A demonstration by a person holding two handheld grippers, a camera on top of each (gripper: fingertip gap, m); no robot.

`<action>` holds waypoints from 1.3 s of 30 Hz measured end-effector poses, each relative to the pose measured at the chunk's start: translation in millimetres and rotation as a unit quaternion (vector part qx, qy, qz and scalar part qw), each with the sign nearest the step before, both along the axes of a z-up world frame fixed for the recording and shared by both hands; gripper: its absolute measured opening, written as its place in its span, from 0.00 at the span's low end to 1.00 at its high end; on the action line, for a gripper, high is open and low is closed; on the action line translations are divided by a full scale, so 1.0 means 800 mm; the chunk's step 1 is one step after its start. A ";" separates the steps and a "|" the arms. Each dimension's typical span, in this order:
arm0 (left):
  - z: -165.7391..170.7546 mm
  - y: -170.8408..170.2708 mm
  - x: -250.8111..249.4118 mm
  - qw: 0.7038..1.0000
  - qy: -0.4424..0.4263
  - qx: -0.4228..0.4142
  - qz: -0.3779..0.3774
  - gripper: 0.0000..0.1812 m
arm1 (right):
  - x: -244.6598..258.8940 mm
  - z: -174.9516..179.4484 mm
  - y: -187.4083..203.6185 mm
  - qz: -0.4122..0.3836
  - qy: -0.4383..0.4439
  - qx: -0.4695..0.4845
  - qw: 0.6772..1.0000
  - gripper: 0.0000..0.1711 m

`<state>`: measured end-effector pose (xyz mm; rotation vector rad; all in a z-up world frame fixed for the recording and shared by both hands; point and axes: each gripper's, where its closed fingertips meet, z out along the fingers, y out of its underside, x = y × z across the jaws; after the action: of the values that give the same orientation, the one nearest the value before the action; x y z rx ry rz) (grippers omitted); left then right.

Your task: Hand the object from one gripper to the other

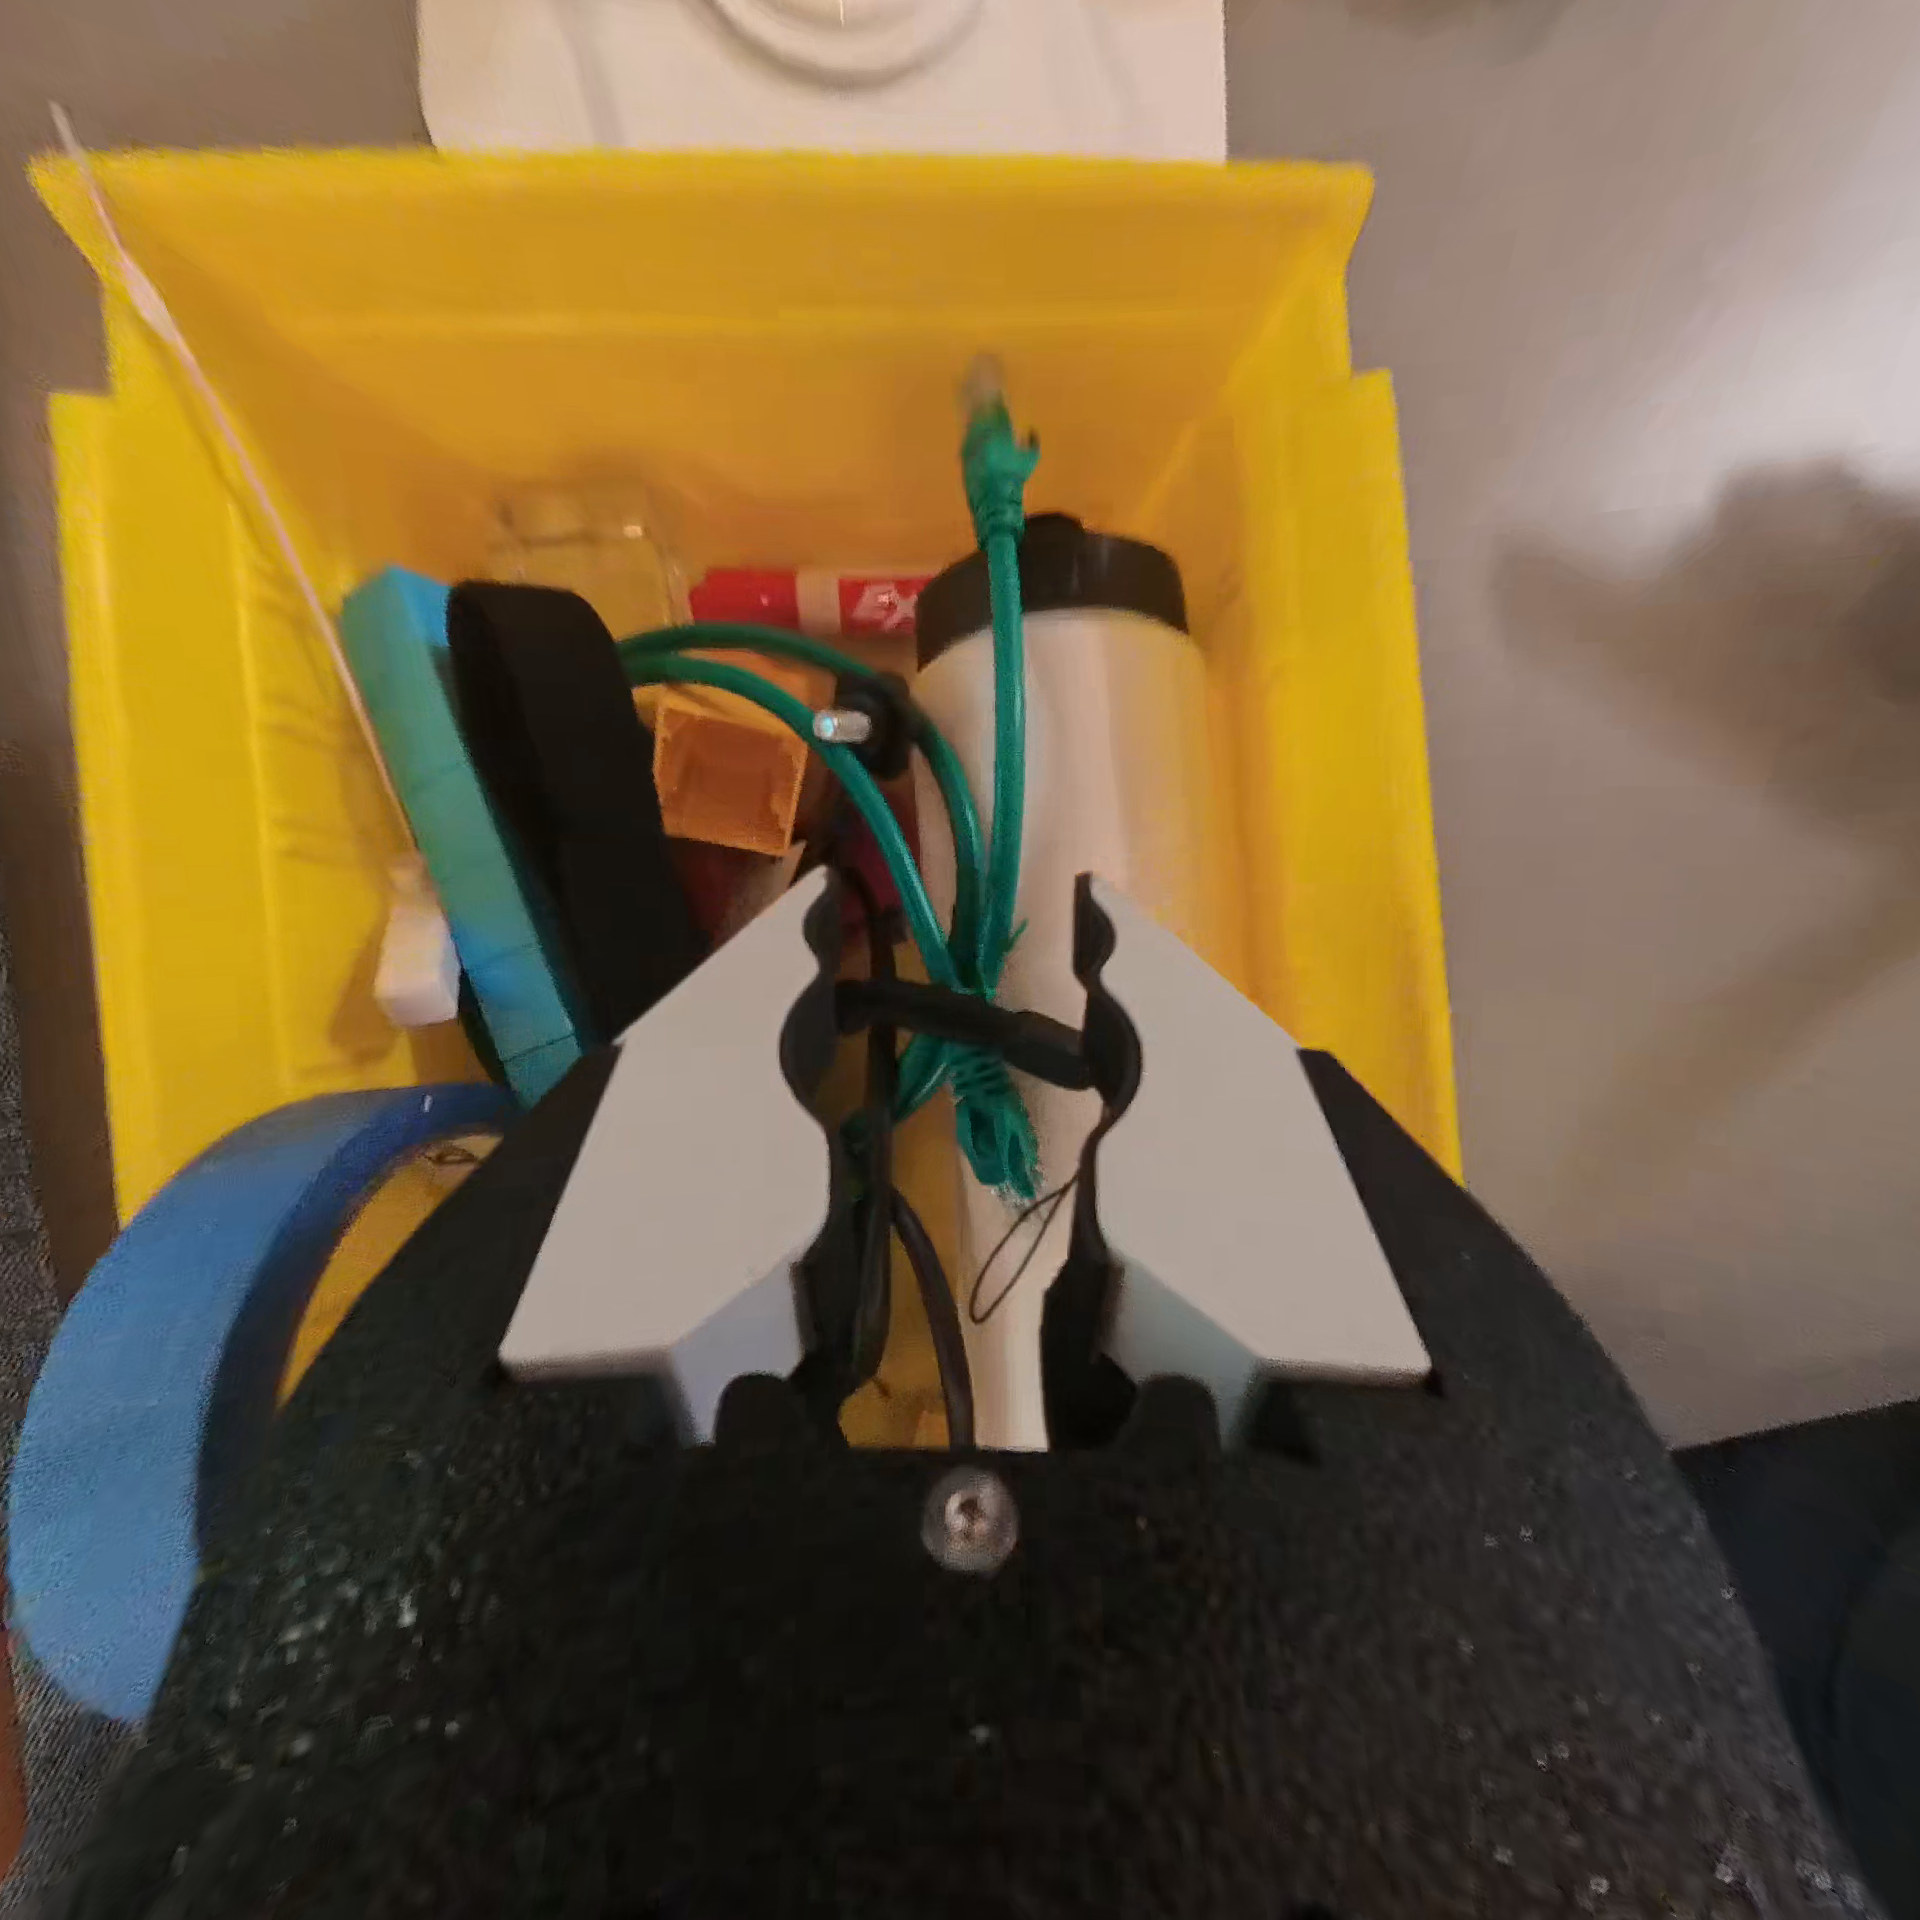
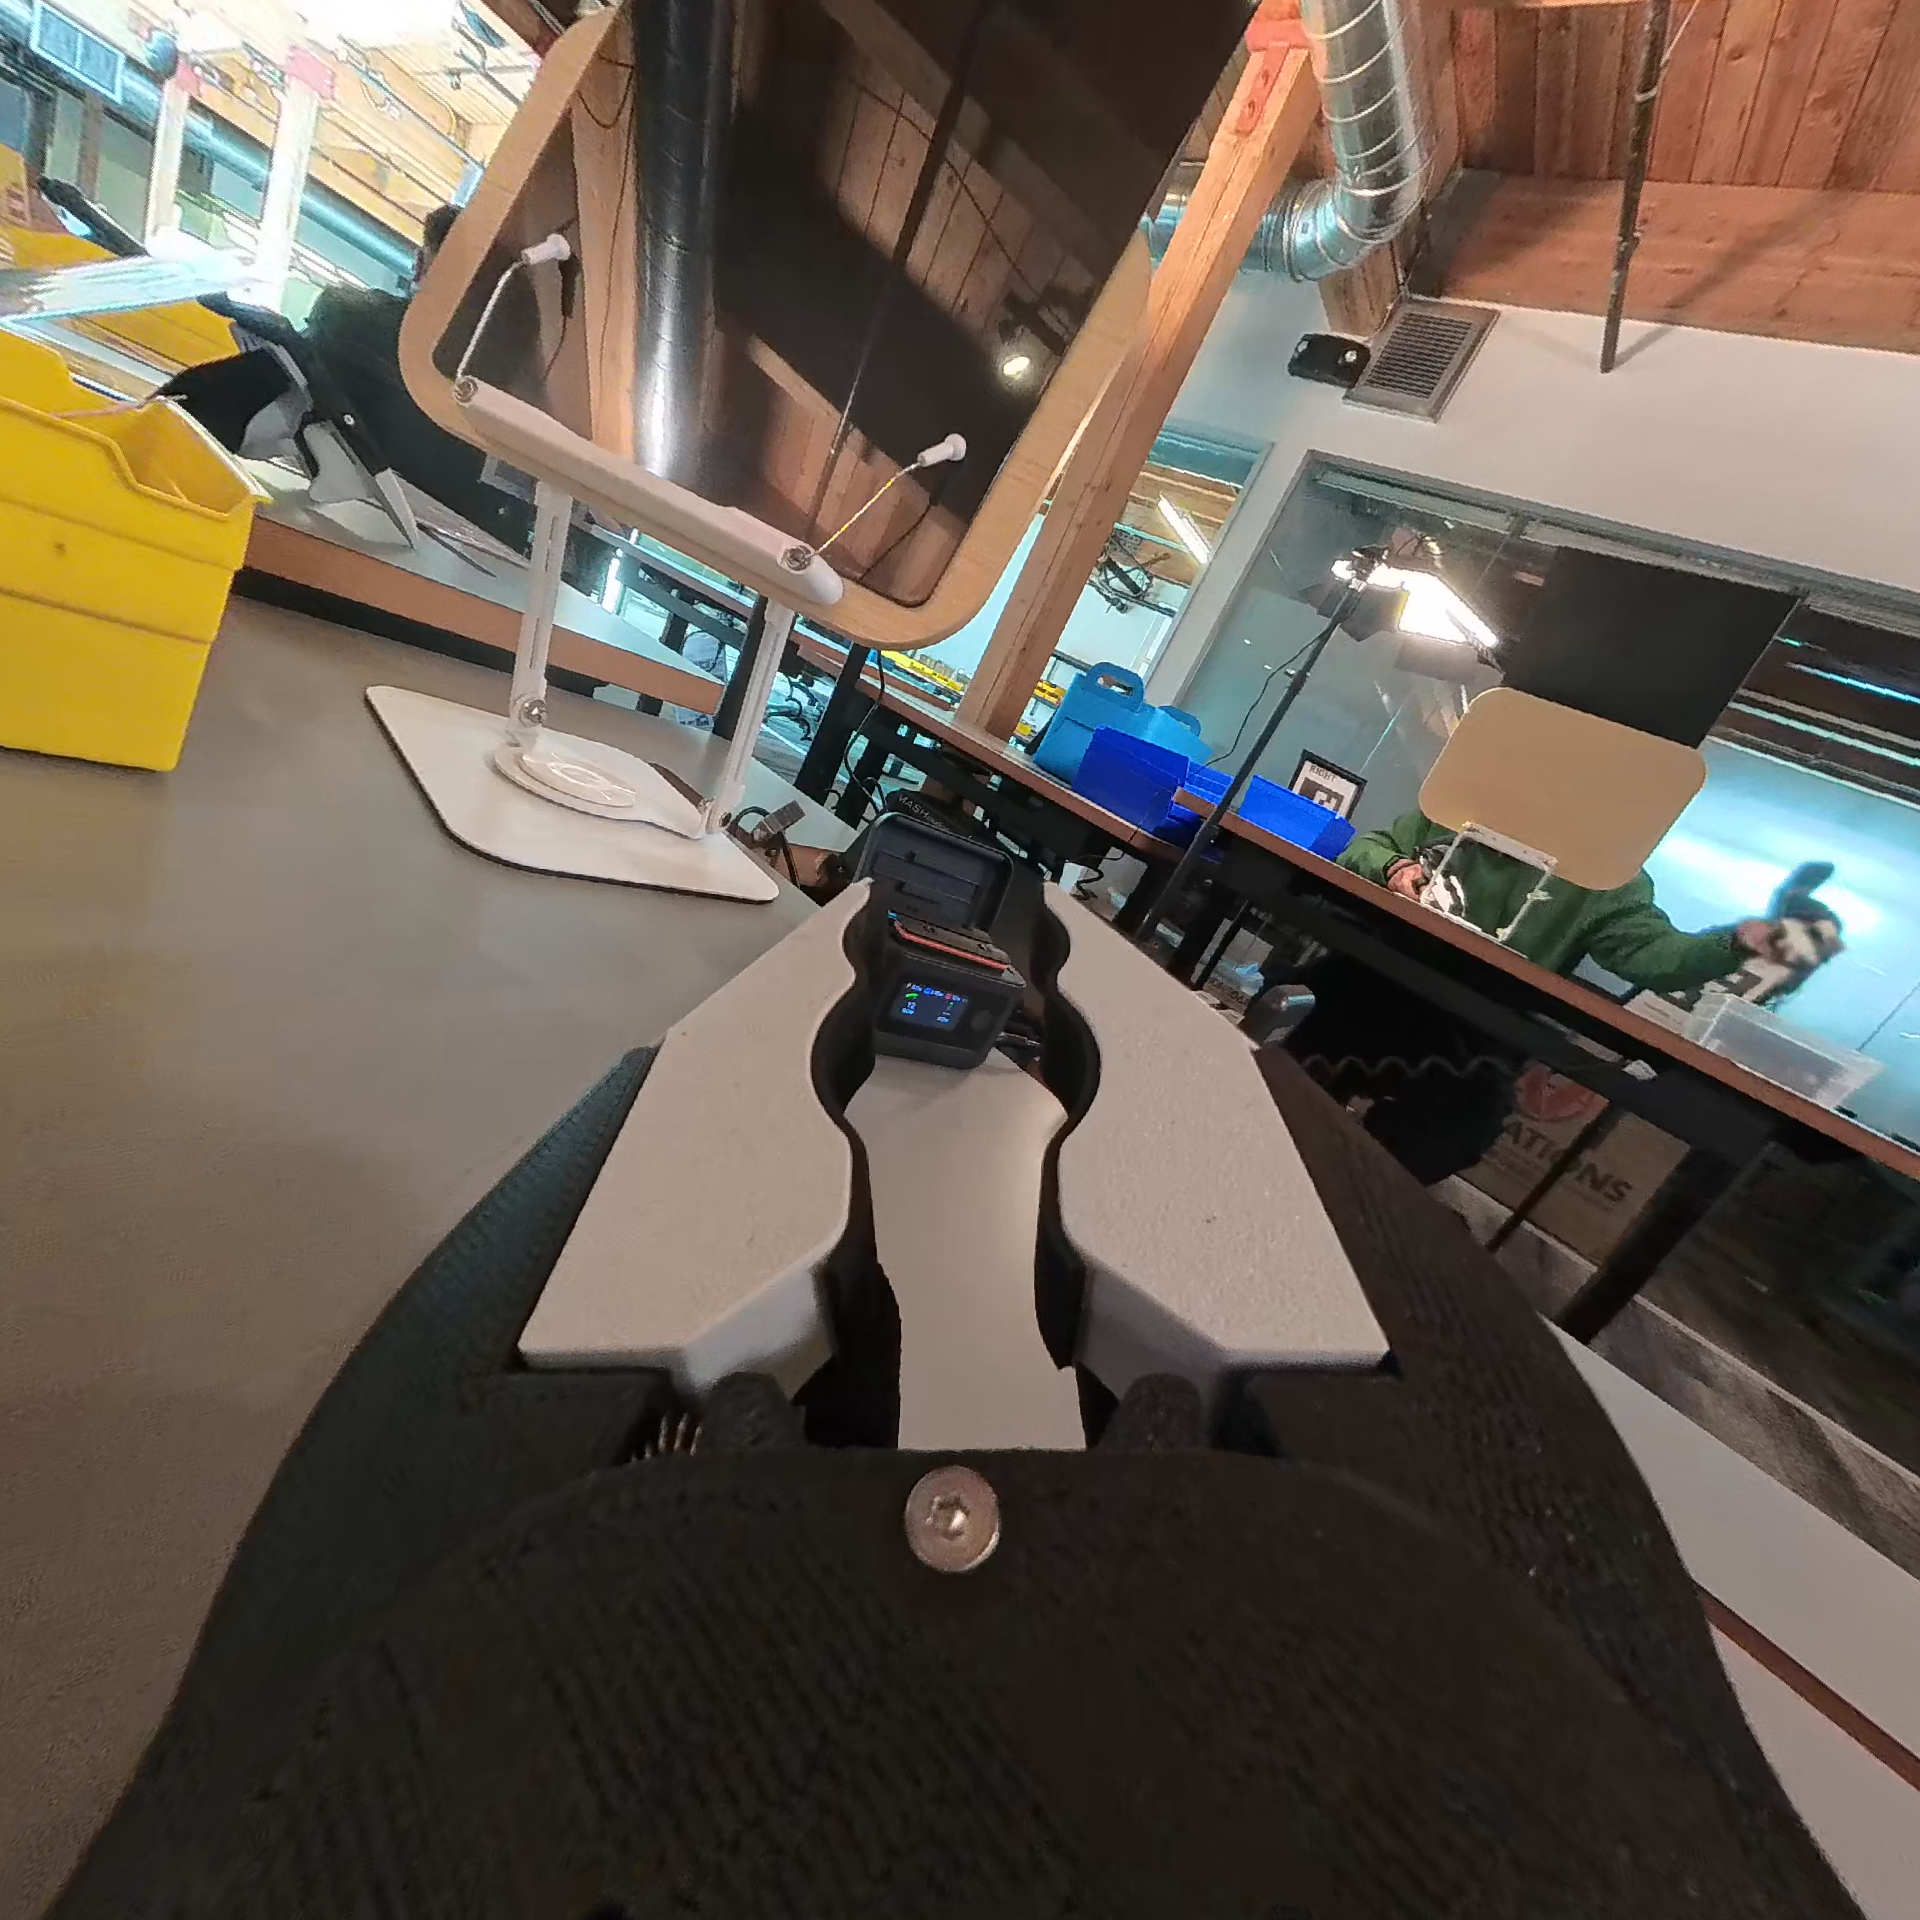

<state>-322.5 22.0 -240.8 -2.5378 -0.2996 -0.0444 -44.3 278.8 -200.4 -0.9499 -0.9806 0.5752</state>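
Left gripper [image 1: 956, 997] hangs over the yellow bin [image 1: 727, 343], jaws parted around a bundled green cable [image 1: 987, 831], not visibly clamping it. Right gripper [image 2: 956, 1029] rests low over the table [image 2: 208, 987], narrowly parted, empty.

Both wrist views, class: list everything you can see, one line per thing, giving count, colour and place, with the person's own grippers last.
Bin: one, yellow, on the grey table; also at the right wrist view's left edge.
Green cable: one, coiled, in the bin, over the white bottle.
White bottle: one, black cap, lying in the bin's right side.
Red marker: one, at the bin's back.
Blue tape roll: one, at the bin's near left corner.
Mirror on white stand: one, wood-rimmed, behind the bin.
Small black device: one, lit screen, on the table ahead of the right gripper.
Left gripper: open, above the cable.
Right gripper: open, holding nothing.
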 end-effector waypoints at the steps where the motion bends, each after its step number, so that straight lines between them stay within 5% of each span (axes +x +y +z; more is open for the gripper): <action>1: -0.006 -0.001 -0.001 1.000 0.000 -0.010 -0.001 0.22 | 0.000 0.000 0.000 0.000 0.000 -0.001 1.000 0.15; 10: -0.002 -0.006 -0.003 0.999 0.038 -0.021 -0.030 0.06 | 0.000 -0.001 0.001 0.003 0.001 -0.010 1.000 0.14; 19: 0.109 -0.003 -0.007 0.990 0.004 0.137 -0.030 0.02 | 0.000 -0.002 0.002 0.003 0.000 -0.012 1.000 0.14; 27: 0.210 -0.016 -0.014 0.939 -0.050 0.337 -0.049 0.02 | -0.001 -0.002 0.002 0.004 -0.001 -0.013 1.000 0.14; 39: 0.324 -0.050 0.013 0.835 0.073 0.530 -0.127 0.02 | -0.002 -0.004 0.001 0.006 -0.006 -0.009 1.000 0.14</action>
<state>-312.4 -17.8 18.1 -1.4329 0.1256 -0.0883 -46.2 279.3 -203.3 -0.9644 -0.9934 0.5895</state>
